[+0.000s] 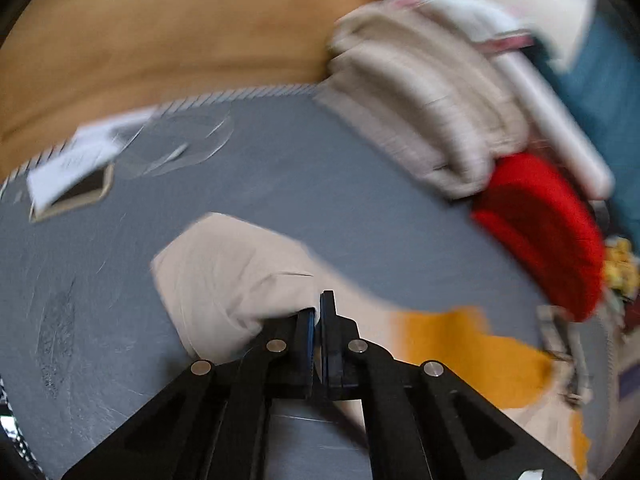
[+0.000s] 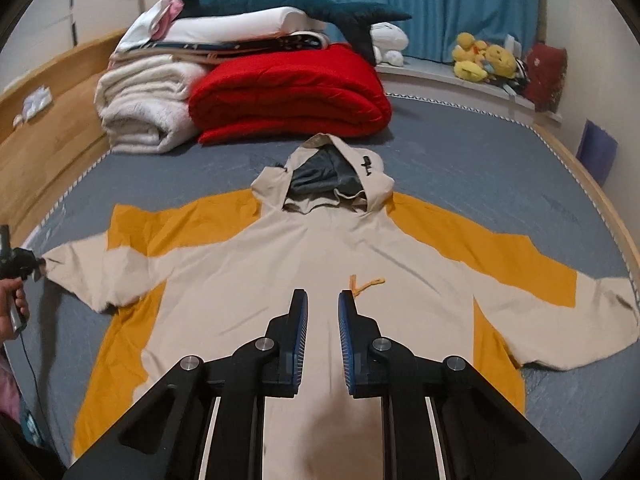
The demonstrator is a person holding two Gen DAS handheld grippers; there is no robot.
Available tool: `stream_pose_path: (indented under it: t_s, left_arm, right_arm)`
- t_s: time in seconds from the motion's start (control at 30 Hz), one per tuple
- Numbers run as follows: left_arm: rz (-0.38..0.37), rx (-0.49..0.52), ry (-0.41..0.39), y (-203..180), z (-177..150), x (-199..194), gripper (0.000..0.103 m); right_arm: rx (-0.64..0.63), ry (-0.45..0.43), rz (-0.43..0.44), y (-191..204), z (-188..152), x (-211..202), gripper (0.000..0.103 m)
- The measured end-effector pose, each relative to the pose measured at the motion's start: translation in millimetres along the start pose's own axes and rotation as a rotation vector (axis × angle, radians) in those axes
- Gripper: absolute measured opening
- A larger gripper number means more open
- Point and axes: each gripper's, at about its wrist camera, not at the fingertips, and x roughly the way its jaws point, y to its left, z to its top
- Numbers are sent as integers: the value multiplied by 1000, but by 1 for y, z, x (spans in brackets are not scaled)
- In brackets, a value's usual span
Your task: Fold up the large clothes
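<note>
A large beige and orange hoodie (image 2: 320, 240) lies face up and spread flat on the grey mattress (image 2: 480, 168), hood (image 2: 332, 176) pointing away and both sleeves stretched out sideways. My left gripper (image 1: 319, 308) is shut on the beige end of the left sleeve (image 1: 224, 272), which hangs lifted off the mattress; this view is blurred. In the right wrist view that same left gripper (image 2: 24, 264), held by a hand (image 2: 12, 304), pinches the sleeve tip at the far left edge. My right gripper (image 2: 323, 298) hovers above the hoodie's chest with a gap between its pads and nothing in it.
Beyond the hood lie a folded red blanket (image 2: 288, 96) and rolled white blankets (image 2: 144, 108), with pillows and a shark plush (image 2: 280, 0) stacked on top. Yellow plush toys (image 2: 480, 60) sit on the sill. A wooden bed frame (image 2: 40, 140) runs along the left. Papers (image 1: 68, 176) lie near the mattress edge.
</note>
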Motion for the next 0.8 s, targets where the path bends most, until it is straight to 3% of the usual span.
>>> stream_pose_path:
  t_s: [0.1,0.17,0.2,0.3,0.4,0.5,0.53,0.57,0.6,0.63,0.67,0.73,0.8]
  left_arm:
    - [-122,31,-12,-69,-4,-53,1]
    - [-193,59,8,-110,-18,-79,1]
    - [-249,90,19,-141,-30,-94,1]
    - [-357,205,28,-207,-65,-112,1]
    - [-467,348,94,-270,-118,-106,1]
    - [-554,454,289,-327,-184,-73,1]
    - [-563,488,337,-340,-202,-65,1]
    - [-580,525,421,-353,-226,-54,1]
    - [-595,541,493,-360,-241,-44,1]
    - [-590,558,617,-367,-263,-28,2]
    - [-553,557,678,-368,-274,-19,4]
    - [-518,518,735,-363,-274,-10,4]
    - [-533,468,711,-356,-252,-13,9]
  right_arm:
    - [35,-9,29,-7,7,-5,25]
    - [64,-30,59,-11,10,-12,61]
    - [77,-46,60,-14,12,-18,67]
    - [89,-55,64,-17,17,-25,69]
    - [114,-53,47,-21,21,-30,67]
    - [135,-24,45,-27,18,-26,41]
    - [149,-11,51,-30,16,-23,24]
    - [164,4,64,-32,14,-19,14]
    - [180,25,82,-33,12,-14,14]
    - [192,43,91,-34,10,-8,14]
    - [203,60,94,-35,8,-2,14]
    - [219,89,93,-37,4,8,15]
    - [251,125,98,-40,1,20,16]
